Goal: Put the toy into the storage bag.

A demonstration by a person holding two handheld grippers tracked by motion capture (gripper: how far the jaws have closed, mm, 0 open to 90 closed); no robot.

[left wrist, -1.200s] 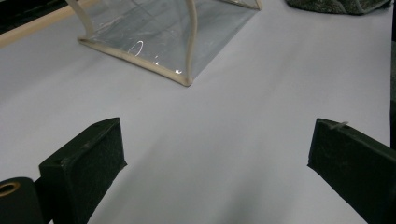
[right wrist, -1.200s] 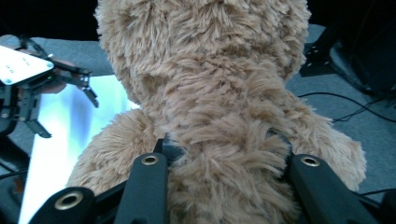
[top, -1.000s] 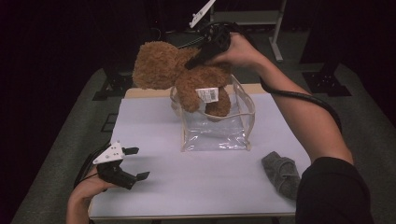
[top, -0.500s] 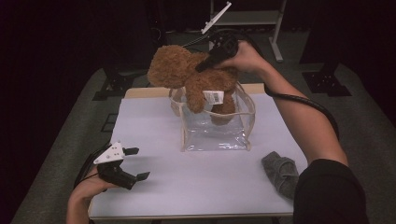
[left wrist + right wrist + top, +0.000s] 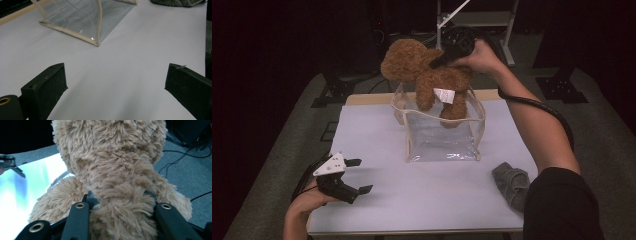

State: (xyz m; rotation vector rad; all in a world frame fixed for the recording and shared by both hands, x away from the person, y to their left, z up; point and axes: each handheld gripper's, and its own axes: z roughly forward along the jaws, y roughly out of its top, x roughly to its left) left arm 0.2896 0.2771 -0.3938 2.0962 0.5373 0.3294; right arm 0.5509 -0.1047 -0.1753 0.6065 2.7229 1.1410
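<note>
A brown teddy bear (image 5: 427, 75) with a white tag hangs over the open top of a clear plastic bag (image 5: 442, 137) with beige trim. One of its legs dips inside the rim. My right gripper (image 5: 437, 62) is shut on the bear from behind. In the right gripper view both black jaws press into the fur (image 5: 112, 170) around its body. My left gripper (image 5: 354, 175) rests open near the table's front left corner, well apart from the bag. In the left gripper view its pads (image 5: 50, 80) stand wide with only bare tabletop between them, and the bag (image 5: 82, 17) lies ahead.
A crumpled grey cloth (image 5: 512, 182) lies at the table's front right, by the person's right arm. The white tabletop (image 5: 437, 200) stretches between the bag and the front edge. Dark stands and cables sit on the floor behind the table.
My right gripper has carried the bear to the right and a little down, so that it now hangs over the bag's mouth. The left gripper has stayed put.
</note>
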